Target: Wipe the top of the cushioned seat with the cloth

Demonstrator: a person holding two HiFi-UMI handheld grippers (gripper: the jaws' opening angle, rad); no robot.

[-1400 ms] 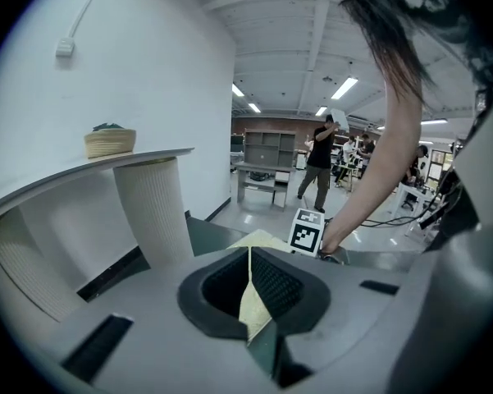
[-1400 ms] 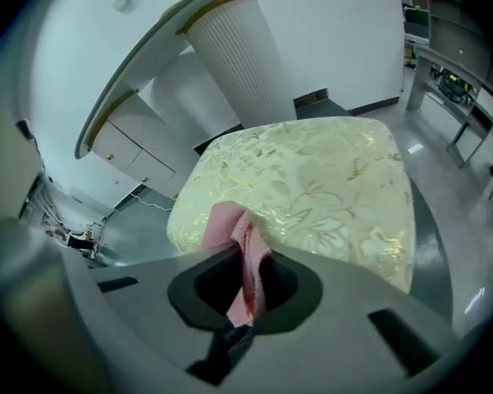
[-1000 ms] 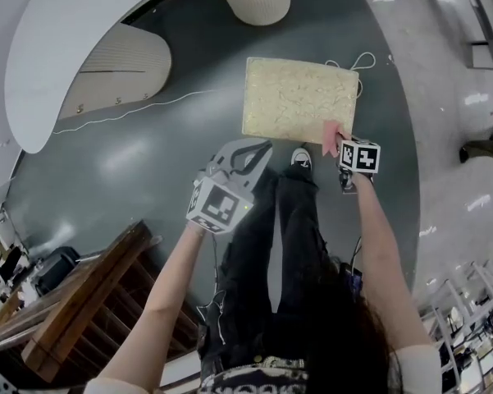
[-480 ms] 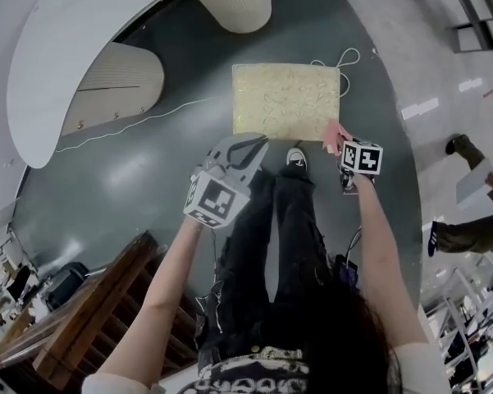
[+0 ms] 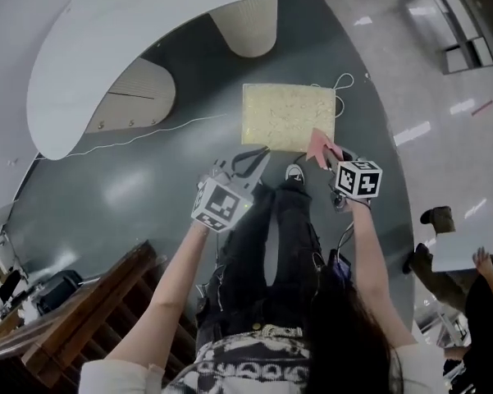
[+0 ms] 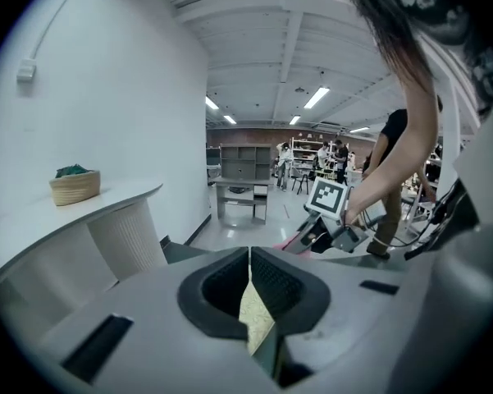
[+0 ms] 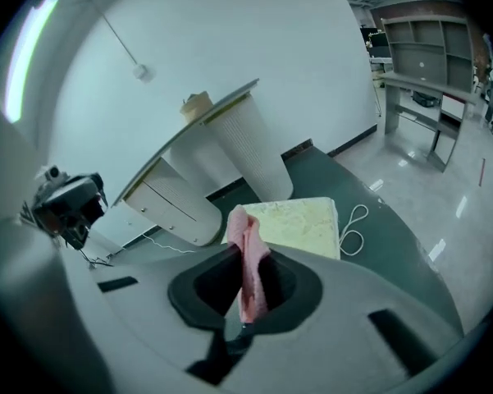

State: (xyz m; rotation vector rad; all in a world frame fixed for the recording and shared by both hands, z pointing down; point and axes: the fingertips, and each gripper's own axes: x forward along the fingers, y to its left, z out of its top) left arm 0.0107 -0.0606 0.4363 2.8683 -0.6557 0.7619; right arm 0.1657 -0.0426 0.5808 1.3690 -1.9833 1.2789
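Note:
The cushioned seat [image 5: 288,117] is a pale yellow patterned square on the dark floor, straight ahead of my feet. My right gripper [image 5: 326,153] is shut on a pink cloth [image 5: 317,147], which hangs over the seat's near right corner. In the right gripper view the pink cloth [image 7: 248,255] stands pinched between the jaws, with the seat [image 7: 295,222] just beyond. My left gripper [image 5: 248,162] hovers near the seat's near left edge, jaws closed on nothing. In the left gripper view a sliver of the seat [image 6: 254,318] shows under the closed jaws [image 6: 250,279].
A white curved counter [image 5: 107,64] on ribbed white pedestals [image 5: 246,23] stands beyond and left of the seat. A white cord [image 5: 341,83] lies by the seat's far right corner. A wooden shelf unit [image 5: 74,310] is at my left. A person [image 5: 476,294] stands at the right.
My right gripper has lifted the pink cloth a little inward over the seat's near right corner. The head view has shifted, so the seat appears smaller. The left gripper stays roughly where it was.

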